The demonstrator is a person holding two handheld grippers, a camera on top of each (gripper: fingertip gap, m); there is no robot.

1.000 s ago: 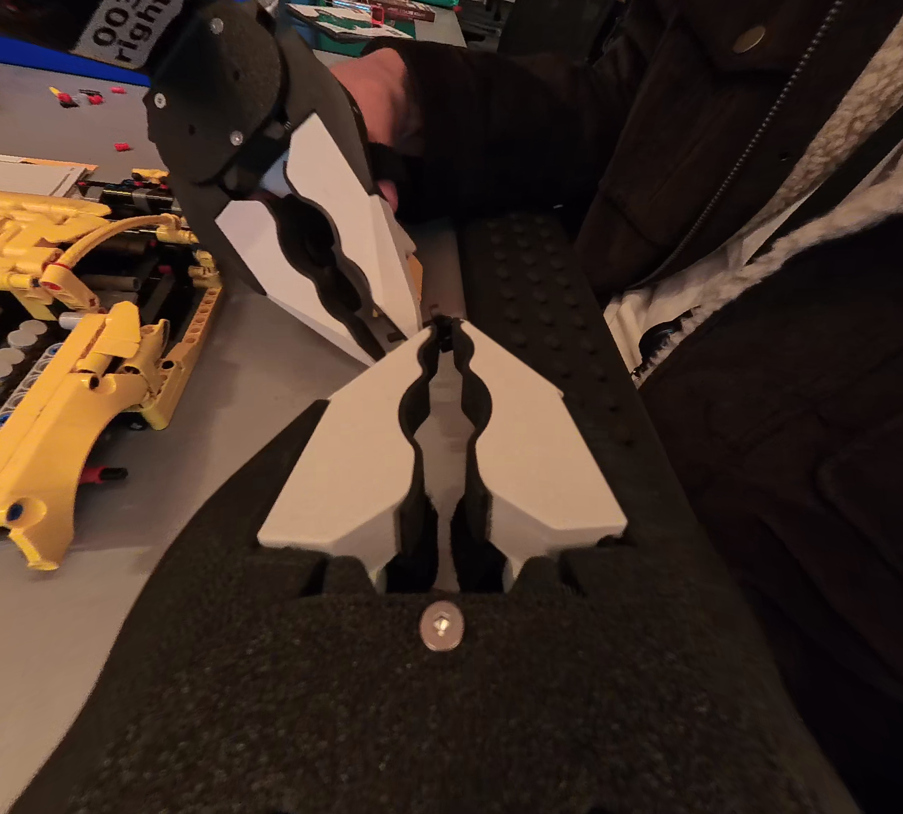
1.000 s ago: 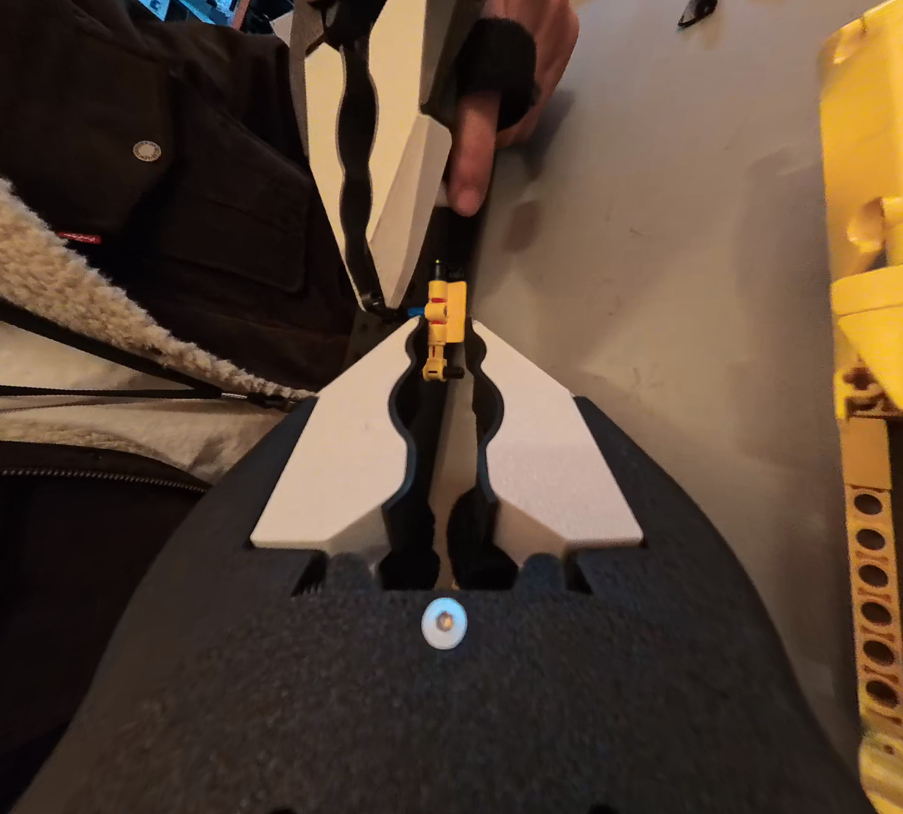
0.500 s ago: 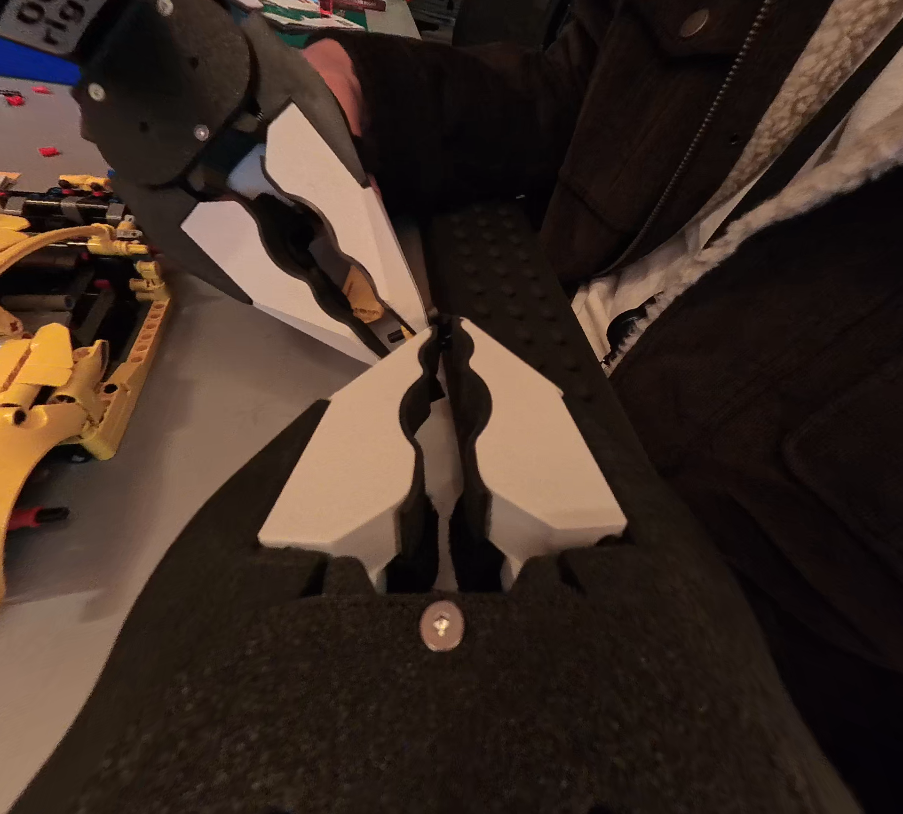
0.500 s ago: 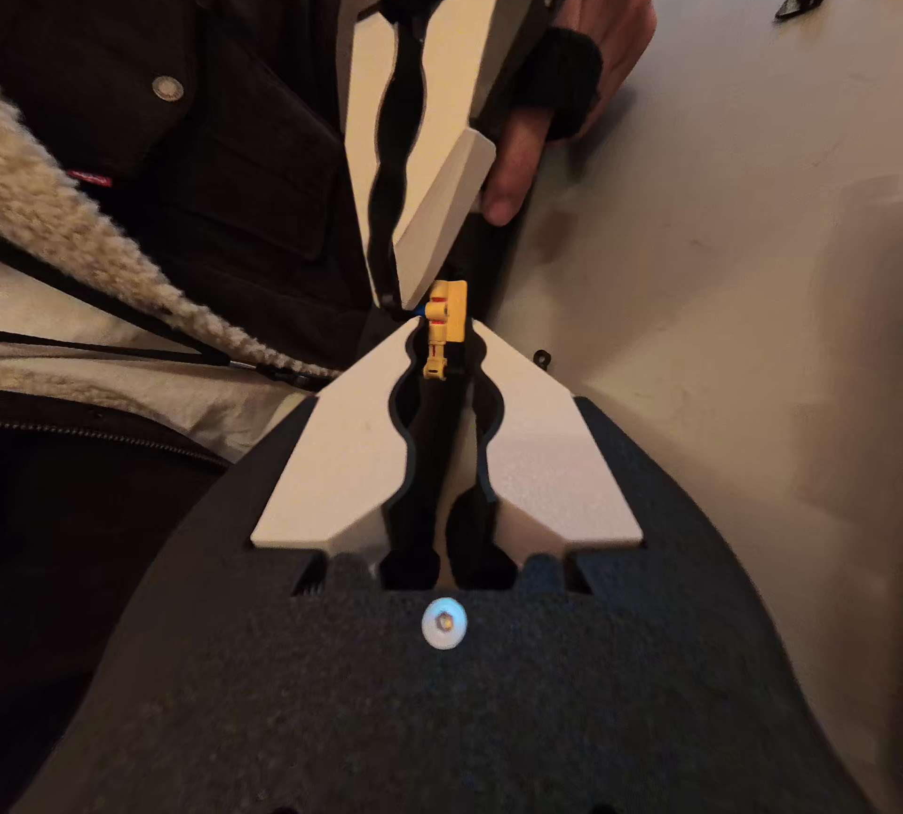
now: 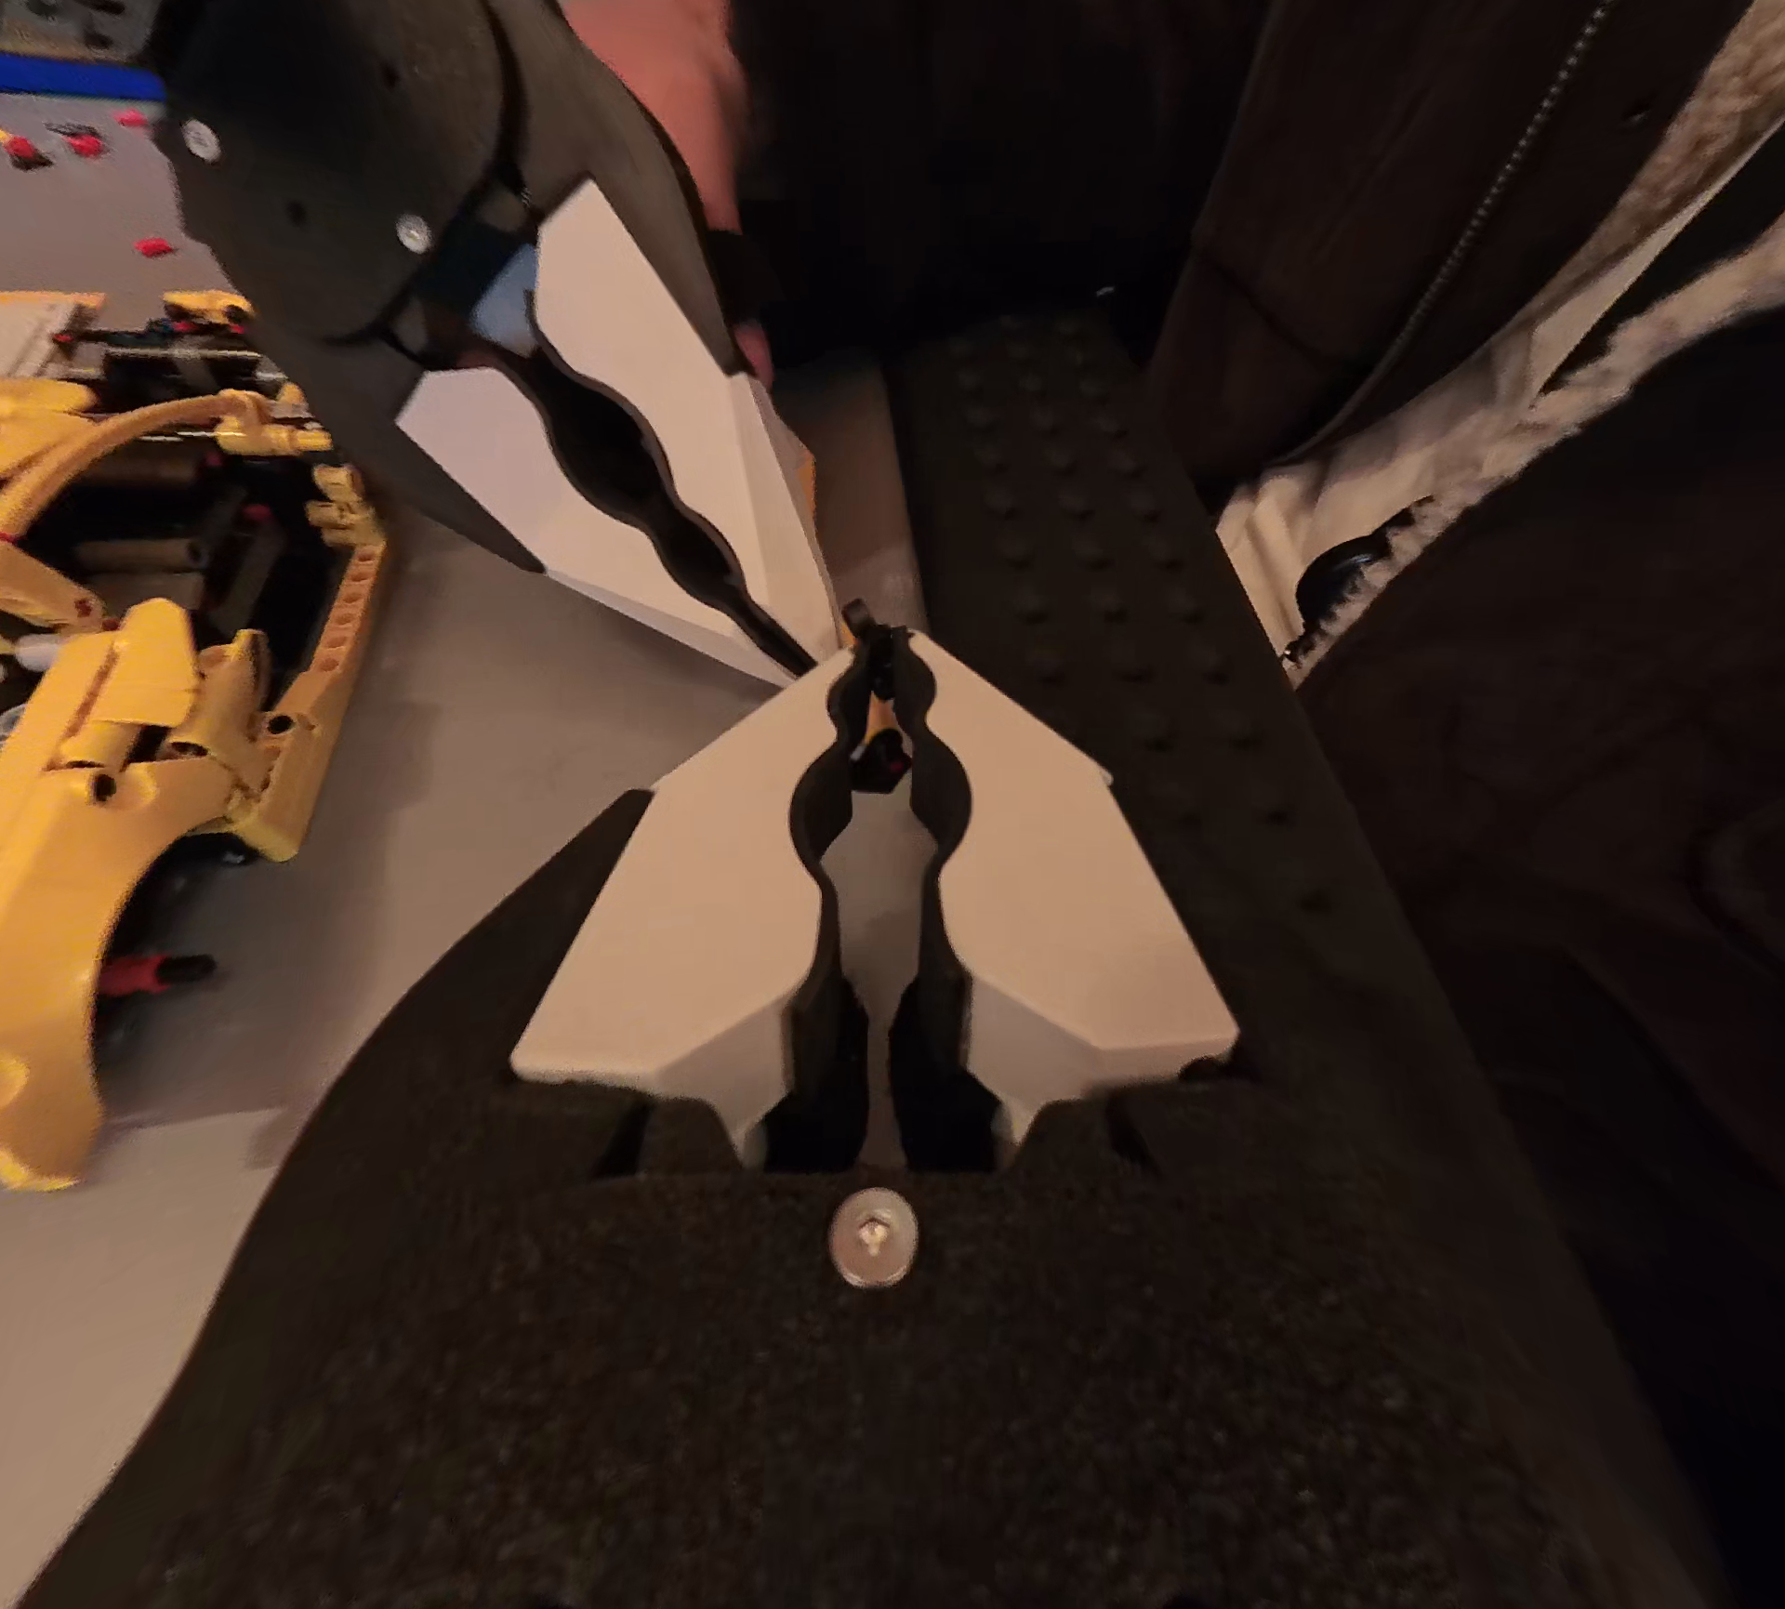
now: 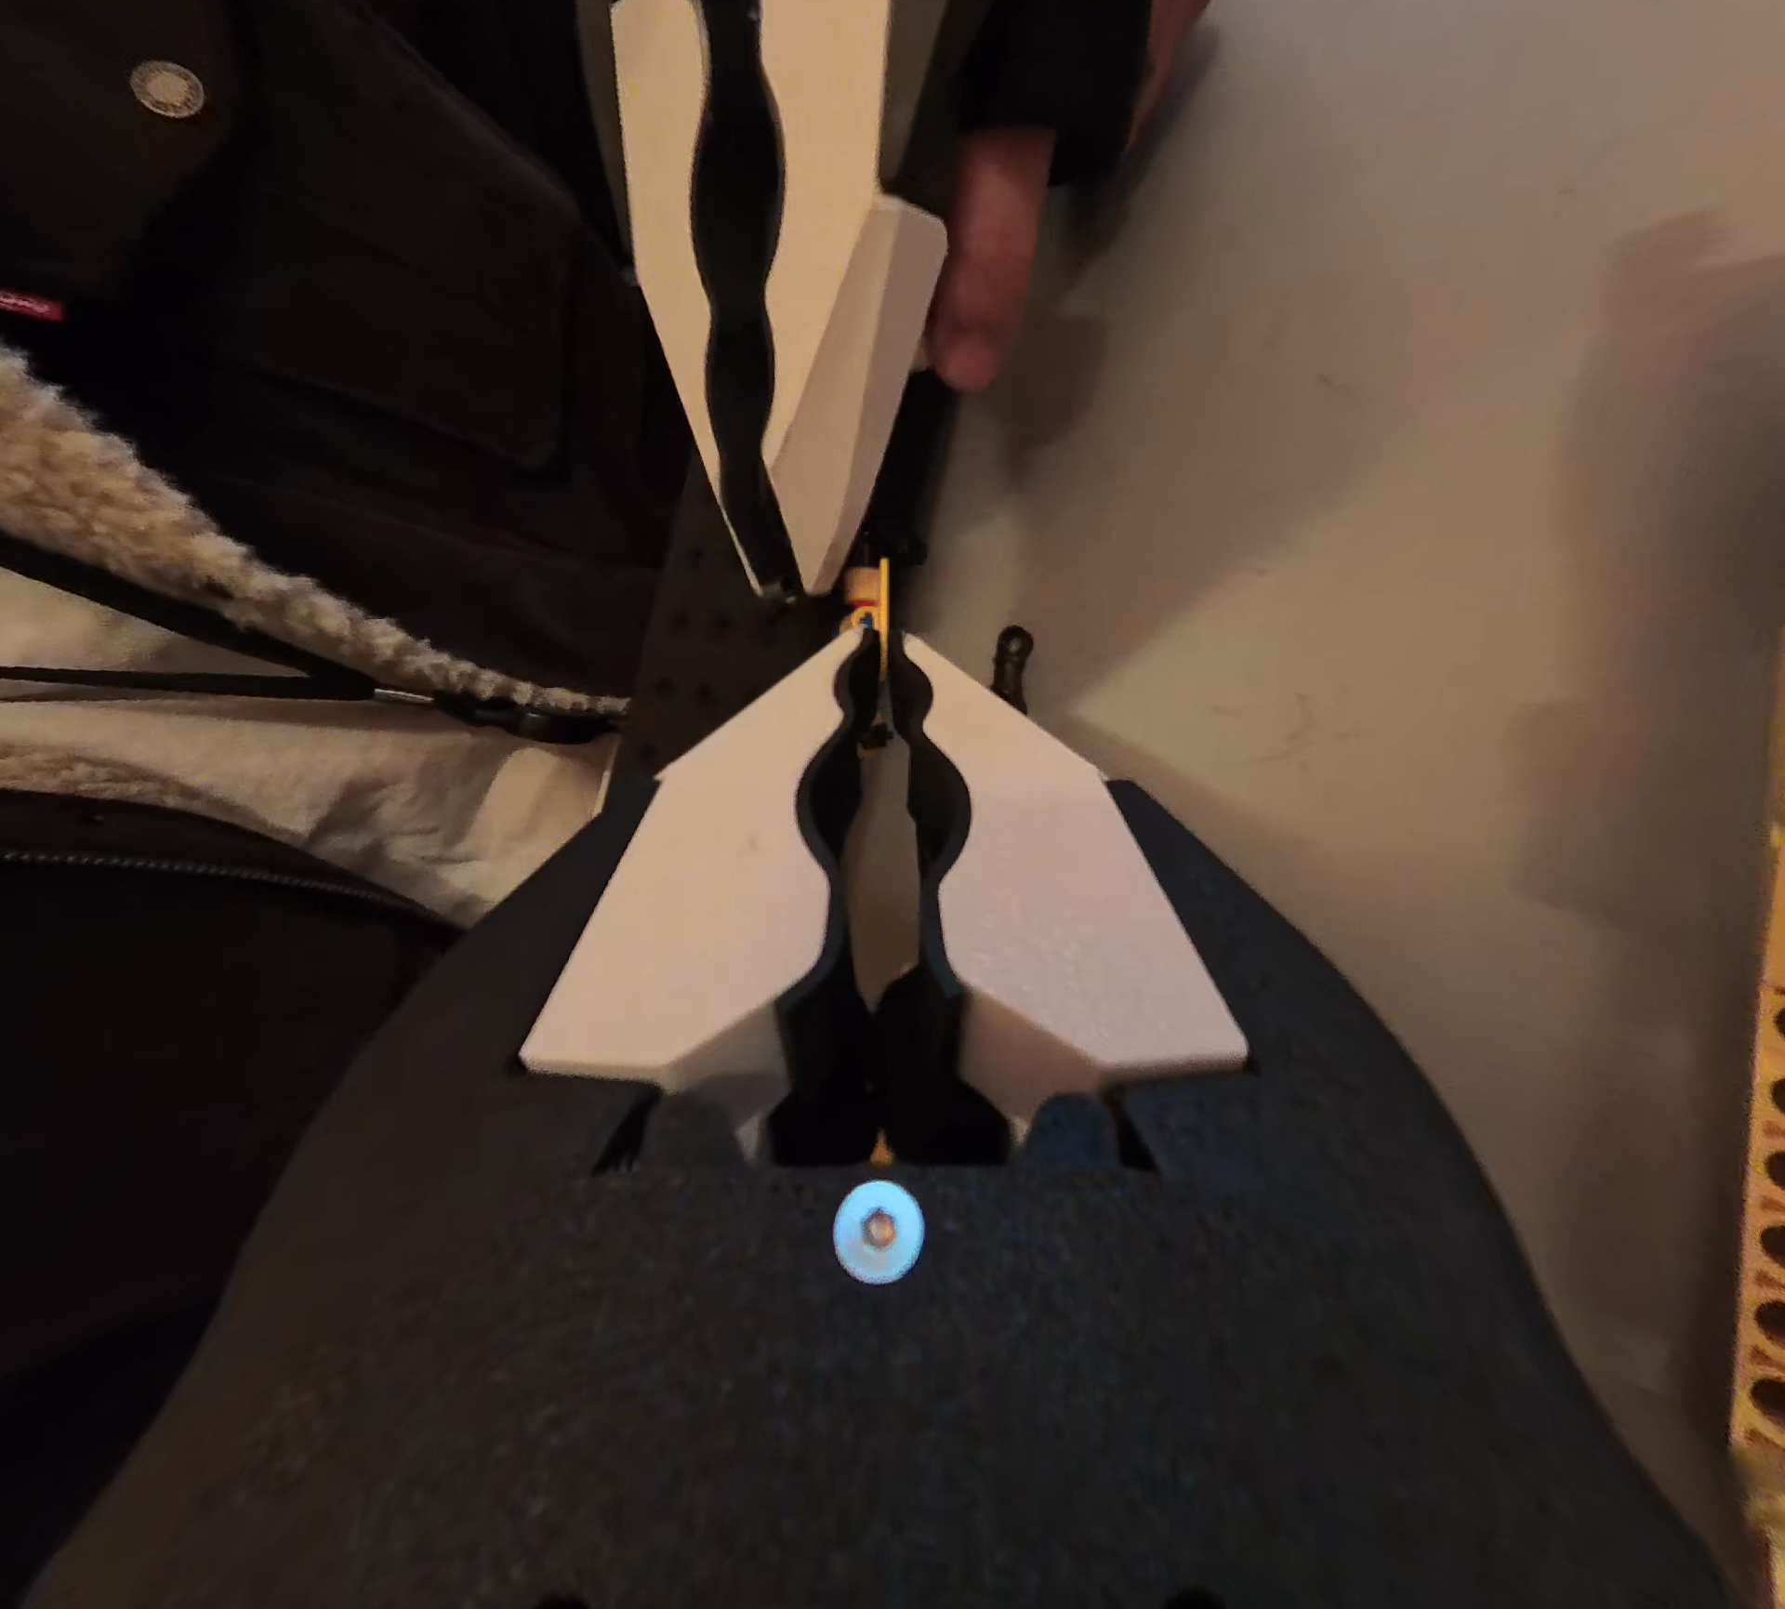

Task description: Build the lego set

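Two grippers are meeting tip to tip over the near edge of the grey table [image 6: 1401,500], right by the person's dark jacket [image 5: 1449,114].

Left gripper [image 5: 877,645]: jaws are pressing together at the tips, pinching one small black-and-yellow lego piece [image 5: 879,742] with a red dot on it. Seen from the right wrist view, the left gripper [image 6: 787,587] is coming down from above, jaws nearly together.

Right gripper [image 6: 881,645]: jaws are squeezing one thin yellow lego piece [image 6: 872,592] that is sticking out past the tips. From the left wrist view the right gripper [image 5: 807,664] is angling in from the upper left, tips touching the left gripper's tips. Can't tell whether both are gripping the same piece; the contact point is too small and blurred.

One black studded plate [image 5: 1111,597] is lying along the table edge under the tips.

One big yellow lego model [image 5: 145,693] is sitting at left, well apart from the grippers. One yellow holed beam [image 6: 1763,1225] is showing at the right edge.

One small black loose piece [image 6: 1012,650] is lying just beside the right gripper's tips. A few red bits [image 5: 150,246] are lying far back on the table.
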